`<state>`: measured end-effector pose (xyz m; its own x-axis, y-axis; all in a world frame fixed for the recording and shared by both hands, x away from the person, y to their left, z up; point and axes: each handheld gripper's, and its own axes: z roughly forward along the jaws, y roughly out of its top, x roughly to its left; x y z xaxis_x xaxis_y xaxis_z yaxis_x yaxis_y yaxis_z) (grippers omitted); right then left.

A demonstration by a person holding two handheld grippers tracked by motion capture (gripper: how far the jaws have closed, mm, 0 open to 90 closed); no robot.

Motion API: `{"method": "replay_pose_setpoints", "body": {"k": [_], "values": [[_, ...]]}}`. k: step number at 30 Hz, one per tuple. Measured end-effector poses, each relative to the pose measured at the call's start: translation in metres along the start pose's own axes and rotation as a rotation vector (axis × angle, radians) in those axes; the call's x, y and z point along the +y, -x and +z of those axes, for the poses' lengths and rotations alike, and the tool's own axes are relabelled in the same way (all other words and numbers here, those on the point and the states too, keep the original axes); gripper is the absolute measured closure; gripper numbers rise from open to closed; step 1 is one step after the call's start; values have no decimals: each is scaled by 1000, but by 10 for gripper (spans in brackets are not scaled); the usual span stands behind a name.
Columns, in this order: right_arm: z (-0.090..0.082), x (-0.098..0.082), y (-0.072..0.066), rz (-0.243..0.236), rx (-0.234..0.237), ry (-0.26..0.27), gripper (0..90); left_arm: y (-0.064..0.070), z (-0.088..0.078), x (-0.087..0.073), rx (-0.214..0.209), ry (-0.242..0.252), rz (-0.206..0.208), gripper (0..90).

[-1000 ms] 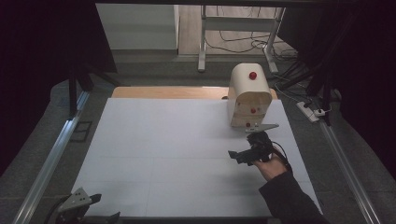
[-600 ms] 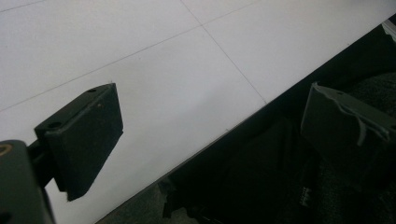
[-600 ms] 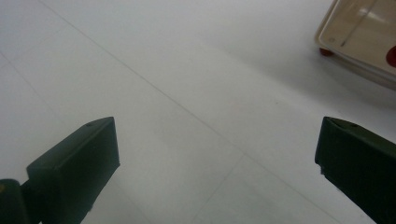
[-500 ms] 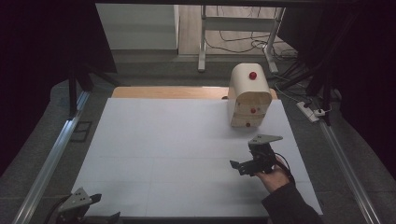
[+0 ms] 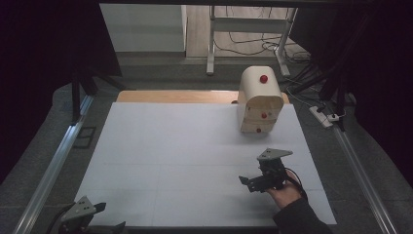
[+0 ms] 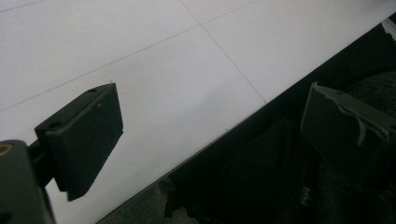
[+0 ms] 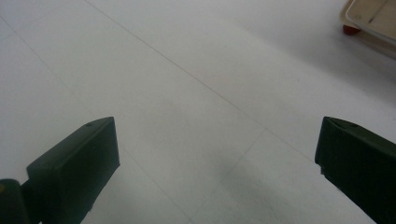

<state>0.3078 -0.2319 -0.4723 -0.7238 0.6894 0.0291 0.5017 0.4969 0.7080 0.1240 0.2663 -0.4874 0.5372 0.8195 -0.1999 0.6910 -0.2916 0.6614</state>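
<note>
i have the right hand-held gripper [image 5: 253, 183] low over the white table [image 5: 195, 146] near its front right corner, a hand [image 5: 285, 192] behind it, its grey plate on top. its jaws stand wide apart with nothing between them, bare table sheet ahead of them in the right gripper view. the cream box [image 5: 260, 100] with red knobs stands at the back right of the table, well apart from that gripper; its red foot [image 7: 351, 29] and lower corner show at the top right of the right gripper view. the left hand-held gripper [image 5: 85, 219] sits at the front left edge of the table, jaws wide and empty, one over the sheet, one past the edge.
</note>
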Motion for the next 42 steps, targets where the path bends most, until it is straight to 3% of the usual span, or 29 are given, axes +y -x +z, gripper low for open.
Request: {"method": "replay_pose_setpoints", "body": {"k": [18, 33, 42], "values": [[-15, -15, -9, 9, 26, -17, 0, 0, 0, 0, 0, -2, -1, 63], [-32, -27, -19, -6, 8, -33, 0, 0, 0, 0, 0, -2, -1, 63], [-44, -38, -21, 10, -6, -38, 0, 0, 0, 0, -1, -2, -2, 63]]}}
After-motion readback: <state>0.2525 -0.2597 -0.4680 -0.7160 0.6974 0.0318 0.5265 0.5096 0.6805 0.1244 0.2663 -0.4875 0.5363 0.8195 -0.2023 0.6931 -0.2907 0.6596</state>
